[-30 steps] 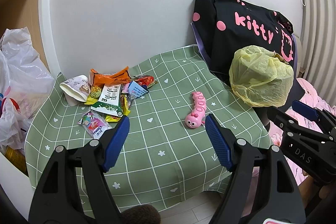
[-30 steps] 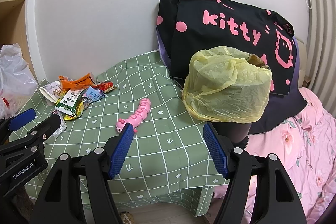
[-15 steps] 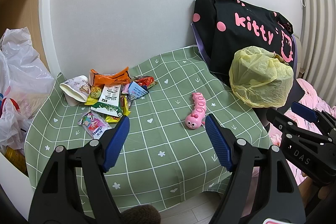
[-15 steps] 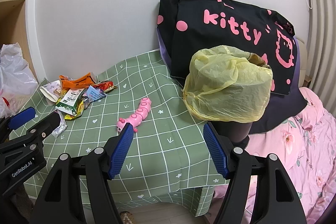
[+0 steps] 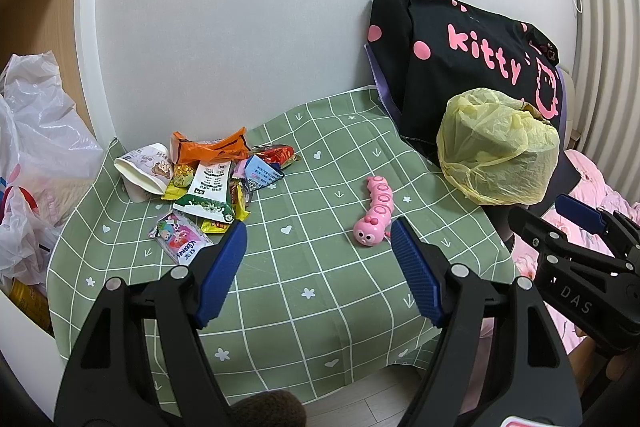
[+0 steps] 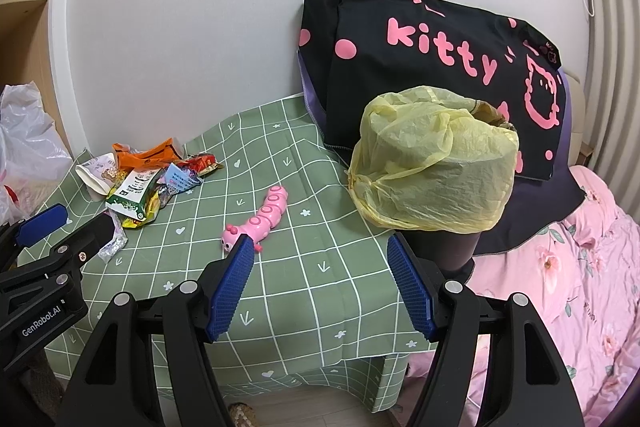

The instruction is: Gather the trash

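A heap of trash [image 5: 204, 179] lies at the far left corner of a small table, close to the white wall: an orange wrapper [image 5: 210, 149] on top, a white paper cup [image 5: 144, 173] tipped on its side at the left, a green-and-white packet [image 5: 206, 197], a blue packet [image 5: 260, 175], a red wrapper [image 5: 278, 155], and a pink-and-white packet [image 5: 180, 241] lying slightly apart at the near edge of the heap. The table is covered with a green checked cloth [image 5: 320, 291] printed with small hearts and flowers. Well apart from the heap, toward the middle of the cloth, lies a pink caterpillar toy [image 5: 376, 213]. At the right edge of the table stands a dark bin lined with a yellow bag [image 6: 434, 167], and behind it a black cushion [image 6: 432, 39] with pink lettering leans against the wall above pink floral bedding [image 6: 576, 291]. A white plastic bag [image 5: 36, 147] bulges at the left of the table. The left gripper [image 5: 318, 269] is held above the near part of the cloth with its blue-padded jaws spread wide and nothing between them. The right gripper [image 6: 320, 281] is likewise released and empty, over the table's near right corner.
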`<state>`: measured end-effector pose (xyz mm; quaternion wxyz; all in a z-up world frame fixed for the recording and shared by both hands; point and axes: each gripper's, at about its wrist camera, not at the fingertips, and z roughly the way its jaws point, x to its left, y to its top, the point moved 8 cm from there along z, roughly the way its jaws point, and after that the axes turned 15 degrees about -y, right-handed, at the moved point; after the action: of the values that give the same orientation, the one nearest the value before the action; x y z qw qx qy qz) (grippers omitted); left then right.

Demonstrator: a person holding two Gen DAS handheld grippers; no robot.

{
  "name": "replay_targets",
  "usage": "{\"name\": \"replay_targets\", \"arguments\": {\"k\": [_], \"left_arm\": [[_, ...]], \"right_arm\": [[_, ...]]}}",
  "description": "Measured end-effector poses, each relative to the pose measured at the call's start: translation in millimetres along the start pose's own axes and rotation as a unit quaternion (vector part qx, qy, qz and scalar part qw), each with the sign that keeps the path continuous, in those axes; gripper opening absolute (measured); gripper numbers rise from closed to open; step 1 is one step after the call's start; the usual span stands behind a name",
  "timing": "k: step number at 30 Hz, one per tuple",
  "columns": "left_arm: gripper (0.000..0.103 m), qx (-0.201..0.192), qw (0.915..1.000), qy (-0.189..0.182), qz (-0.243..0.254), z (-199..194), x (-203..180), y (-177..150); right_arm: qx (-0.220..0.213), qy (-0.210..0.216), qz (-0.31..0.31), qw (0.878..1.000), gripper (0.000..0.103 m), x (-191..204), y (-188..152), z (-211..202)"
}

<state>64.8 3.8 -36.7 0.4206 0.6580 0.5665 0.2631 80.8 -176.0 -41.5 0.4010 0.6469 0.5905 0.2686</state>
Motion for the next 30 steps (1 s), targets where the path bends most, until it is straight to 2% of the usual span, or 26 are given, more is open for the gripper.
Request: {"name": "replay_targets", "arguments": {"k": [22, 30], "left_arm": [[0.071, 0.0, 1.0, 0.001, -0.002, 0.7, 1.0, 0.5], [0.071, 0.014, 0.9994, 0.021, -0.025, 17.9, 35.5, -4.7]], "right_arm": [[0.0, 0.0, -0.001, 1.0, 0.065, 0.4, -1.0, 0.9], [0.008, 0.012, -0.008, 1.0, 0.065, 8.0, 1.2, 21.8]]}}
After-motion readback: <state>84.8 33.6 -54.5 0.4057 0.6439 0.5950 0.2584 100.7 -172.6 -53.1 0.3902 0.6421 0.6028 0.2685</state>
